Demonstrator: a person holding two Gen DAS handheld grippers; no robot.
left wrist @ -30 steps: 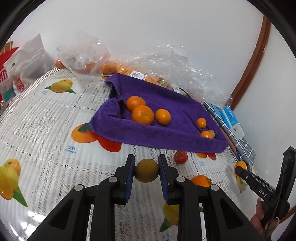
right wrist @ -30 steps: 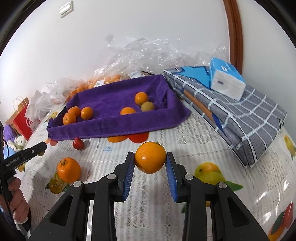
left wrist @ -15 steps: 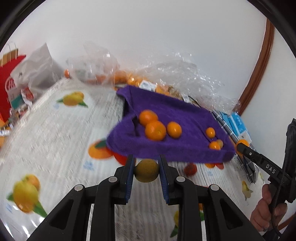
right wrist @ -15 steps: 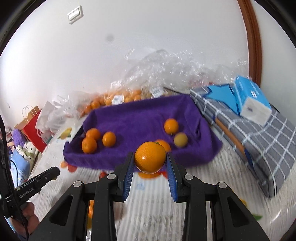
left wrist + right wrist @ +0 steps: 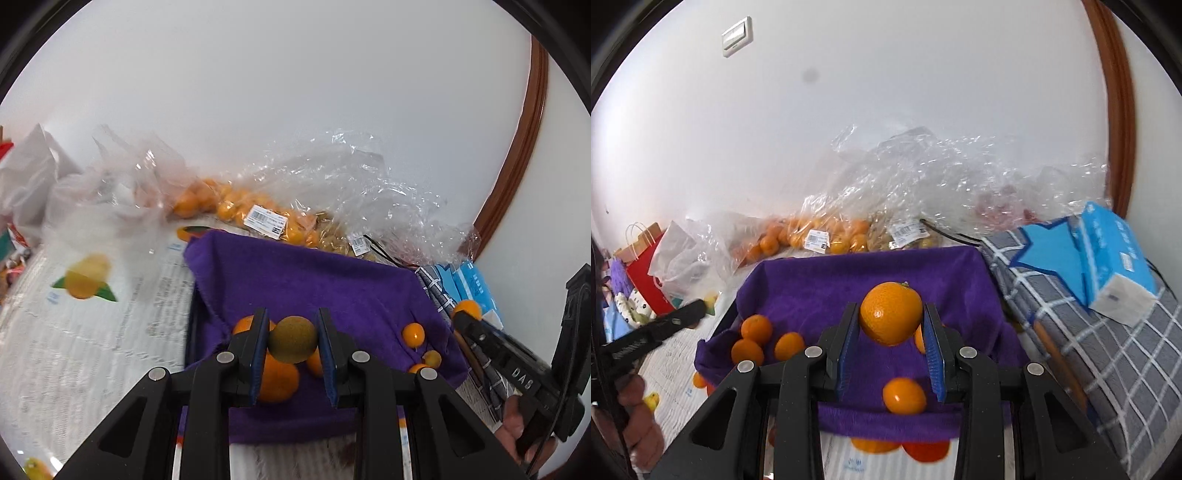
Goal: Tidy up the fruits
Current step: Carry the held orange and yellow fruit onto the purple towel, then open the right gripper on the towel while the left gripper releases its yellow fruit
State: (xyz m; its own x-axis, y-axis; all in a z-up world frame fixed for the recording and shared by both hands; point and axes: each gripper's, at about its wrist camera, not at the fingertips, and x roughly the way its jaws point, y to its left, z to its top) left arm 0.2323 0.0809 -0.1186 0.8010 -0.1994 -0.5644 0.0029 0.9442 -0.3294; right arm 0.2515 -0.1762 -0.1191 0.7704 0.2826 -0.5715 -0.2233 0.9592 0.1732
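My left gripper (image 5: pixel 292 341) is shut on a greenish-brown round fruit (image 5: pixel 292 339) and holds it above the near left part of the purple towel-lined tray (image 5: pixel 332 284). Oranges (image 5: pixel 276 380) lie in the tray under it; smaller ones (image 5: pixel 413 333) lie at its right end. My right gripper (image 5: pixel 891 325) is shut on a large orange (image 5: pixel 891 312) and holds it over the same tray (image 5: pixel 820 288). Loose oranges (image 5: pixel 755 328) lie at the tray's left and one (image 5: pixel 904 395) lies near its front edge. The right gripper also shows in the left wrist view (image 5: pixel 467 314).
Clear plastic bags of oranges (image 5: pixel 236 210) lie behind the tray against the white wall. A grey checked folded cloth (image 5: pixel 1108 362) with a blue tissue pack (image 5: pixel 1115 254) lies right of the tray. A red paper bag (image 5: pixel 646 273) stands at far left. The fruit-print tablecloth (image 5: pixel 92 314) spreads to the left.
Both grippers have moved forward and up over the purple tray, each still holding its fruit. The tray now fills the near view.
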